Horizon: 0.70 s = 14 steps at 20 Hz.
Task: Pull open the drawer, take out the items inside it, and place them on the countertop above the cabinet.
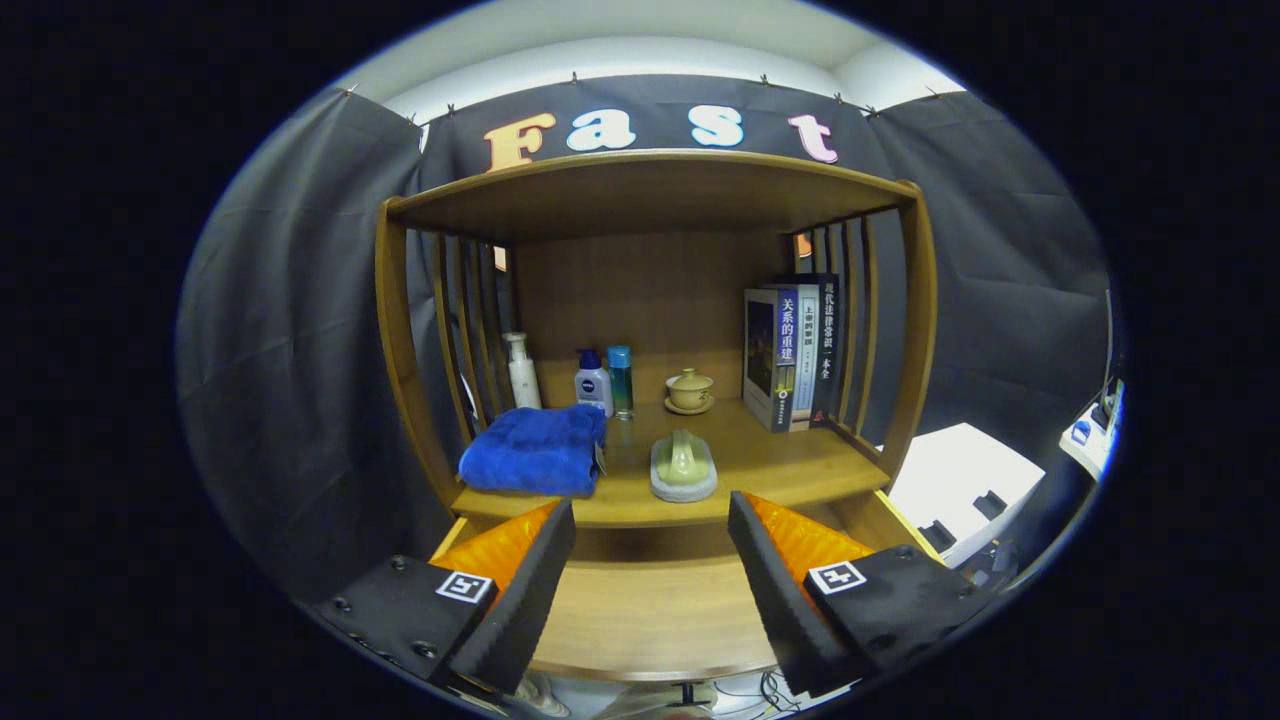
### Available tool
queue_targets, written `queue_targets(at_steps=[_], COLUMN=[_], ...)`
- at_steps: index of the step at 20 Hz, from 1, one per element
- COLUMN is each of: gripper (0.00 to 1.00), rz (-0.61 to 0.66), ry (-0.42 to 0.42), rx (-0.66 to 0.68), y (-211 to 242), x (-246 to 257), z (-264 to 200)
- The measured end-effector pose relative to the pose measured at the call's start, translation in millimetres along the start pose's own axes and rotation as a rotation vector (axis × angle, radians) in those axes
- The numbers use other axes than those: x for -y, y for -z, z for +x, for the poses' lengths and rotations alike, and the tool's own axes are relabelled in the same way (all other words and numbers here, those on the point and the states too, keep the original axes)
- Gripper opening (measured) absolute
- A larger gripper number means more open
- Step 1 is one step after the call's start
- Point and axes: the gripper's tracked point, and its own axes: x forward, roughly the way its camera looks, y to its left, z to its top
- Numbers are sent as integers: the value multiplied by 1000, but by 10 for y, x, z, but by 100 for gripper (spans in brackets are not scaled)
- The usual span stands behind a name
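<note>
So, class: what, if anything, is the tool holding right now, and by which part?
Nothing. The tool is open, its fingers spread with only the open drawer's bare bottom between them.

Setting: staged domestic corner inside a recording booth, not a lived-in room.

Evidence:
- Dark cloth [290,400] hung as walls on three sides, clipped along the top, with pale ceiling above.
- Wooden cabinet [650,190] with slatted sides and an open shelf, its surface [780,460] stocked like a household unit.
- Folded blue towel [535,450]; white pump bottle [522,370], a small lotion bottle [593,380] and a teal bottle [620,380] at the back.
- Lidded tea cup on a saucer [689,390]; a green ceramic piece on a pale pad [684,465].
- Two upright books [795,350].
- White box [960,480] and a power strip [1095,430] beside the cabinet, plus loose cables [770,690] on the floor.
</note>
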Motion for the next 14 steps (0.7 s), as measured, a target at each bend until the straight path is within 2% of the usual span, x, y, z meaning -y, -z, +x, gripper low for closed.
queue_targets(at_steps=[9,14], gripper=[99,99], rz=[-45,-65], ry=[-1,6], rx=[89,96], y=[478,811], x=[-65,-103], z=[-391,-547])
